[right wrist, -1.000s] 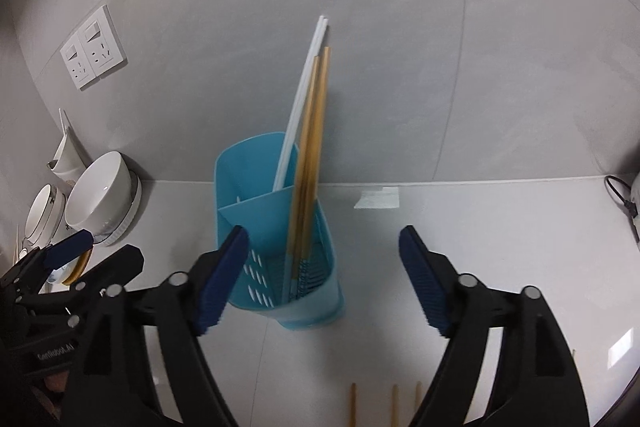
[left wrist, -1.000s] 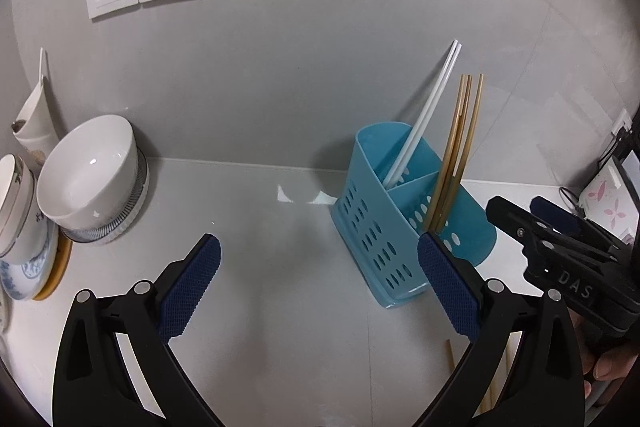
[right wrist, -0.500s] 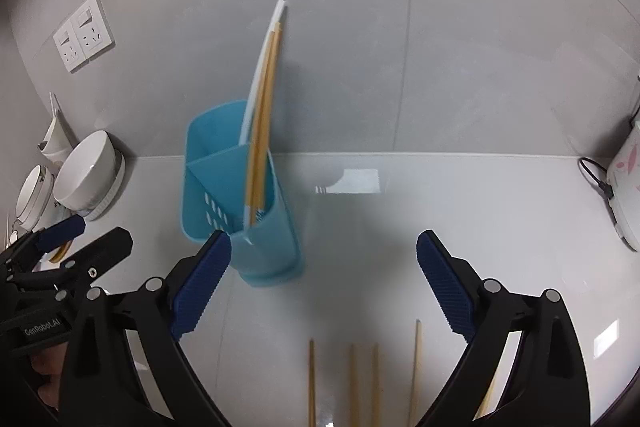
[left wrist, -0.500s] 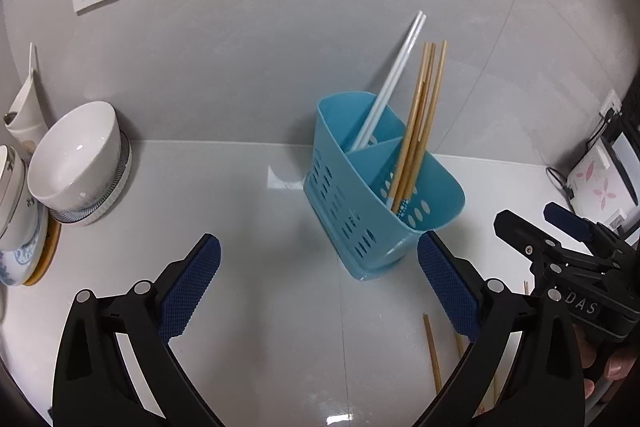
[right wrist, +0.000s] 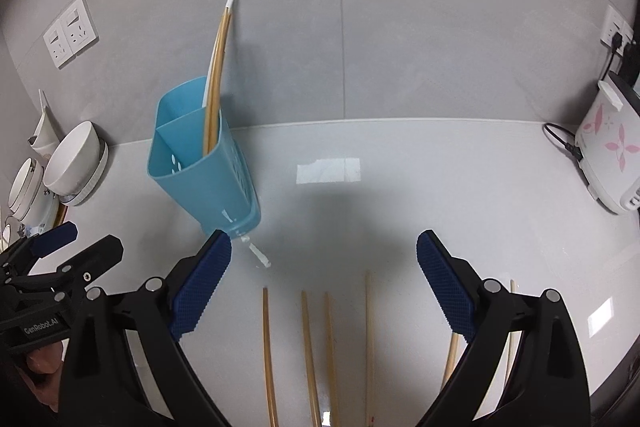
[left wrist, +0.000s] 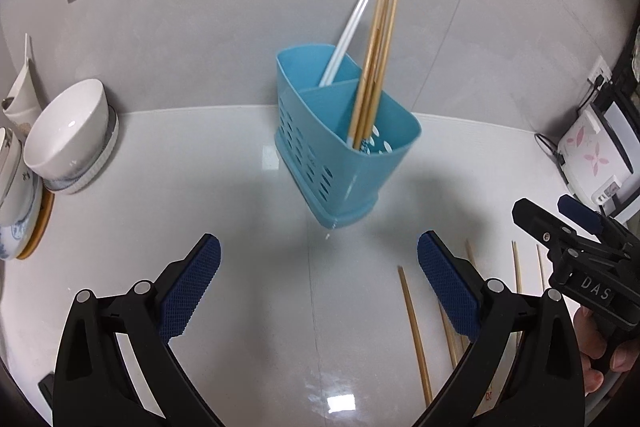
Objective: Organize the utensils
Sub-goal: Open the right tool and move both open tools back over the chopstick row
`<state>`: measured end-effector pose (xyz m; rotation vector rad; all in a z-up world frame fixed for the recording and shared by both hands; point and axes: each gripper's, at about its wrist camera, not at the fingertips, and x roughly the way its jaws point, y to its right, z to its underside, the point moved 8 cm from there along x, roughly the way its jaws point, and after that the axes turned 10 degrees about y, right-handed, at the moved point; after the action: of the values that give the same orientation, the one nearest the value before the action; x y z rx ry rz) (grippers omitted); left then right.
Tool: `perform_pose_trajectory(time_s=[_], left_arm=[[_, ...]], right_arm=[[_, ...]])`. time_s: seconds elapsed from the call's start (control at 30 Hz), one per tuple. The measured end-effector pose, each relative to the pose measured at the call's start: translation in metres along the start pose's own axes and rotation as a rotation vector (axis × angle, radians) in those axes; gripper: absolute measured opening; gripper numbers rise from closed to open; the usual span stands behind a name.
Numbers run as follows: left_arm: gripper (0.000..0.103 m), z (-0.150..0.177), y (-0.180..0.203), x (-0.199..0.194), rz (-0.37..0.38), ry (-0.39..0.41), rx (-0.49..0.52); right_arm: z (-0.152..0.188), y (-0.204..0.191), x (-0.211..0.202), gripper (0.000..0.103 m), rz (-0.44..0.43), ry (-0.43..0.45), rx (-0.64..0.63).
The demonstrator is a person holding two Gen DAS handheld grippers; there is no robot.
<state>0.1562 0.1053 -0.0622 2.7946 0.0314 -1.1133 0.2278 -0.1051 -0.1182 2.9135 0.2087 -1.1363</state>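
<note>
Each gripper is black plastic with 2 angled arms ending in dark blue, cross-hatched fingertip pads (left wrist: 448,287). Round silver screws sit at the arm pivots. The right gripper (right wrist: 324,267) carries white "DAS" lettering on its body; the left gripper (left wrist: 319,267) reads "GenRobot.AI". Bare fingers (left wrist: 608,363) wrap each handle.

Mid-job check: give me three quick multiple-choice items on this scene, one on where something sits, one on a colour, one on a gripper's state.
1. Where do the loose wooden chopsticks lie?
A. On the counter, nearer the camera than the holder
B. Inside the bowl
C. On the rice cooker

2. What colour is the utensil holder?
A. Red
B. Blue
C. Black

3. The right hand-held gripper is:
A. Shut on a chopstick
B. Shut on the holder
C. Open, holding nothing

A: they rest flat on the counter. B: its plastic is light blue. C: the pads stand wide apart.
</note>
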Motion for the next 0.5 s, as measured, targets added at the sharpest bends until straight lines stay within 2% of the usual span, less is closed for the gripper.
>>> perform_pose_trajectory(time_s=[0.2, 0.5], left_arm=[[0.097, 0.024, 0.019, 0.007, 0.022, -0.044, -0.021], [0.097, 0.066, 0.045, 0.029, 0.037, -0.154, -0.033]], right_arm=[[0.014, 0.017, -0.01, 0.09, 0.022, -0.009, -0.005], [0.049, 0.053, -0.007, 0.09, 0.056, -0.101, 0.002]])
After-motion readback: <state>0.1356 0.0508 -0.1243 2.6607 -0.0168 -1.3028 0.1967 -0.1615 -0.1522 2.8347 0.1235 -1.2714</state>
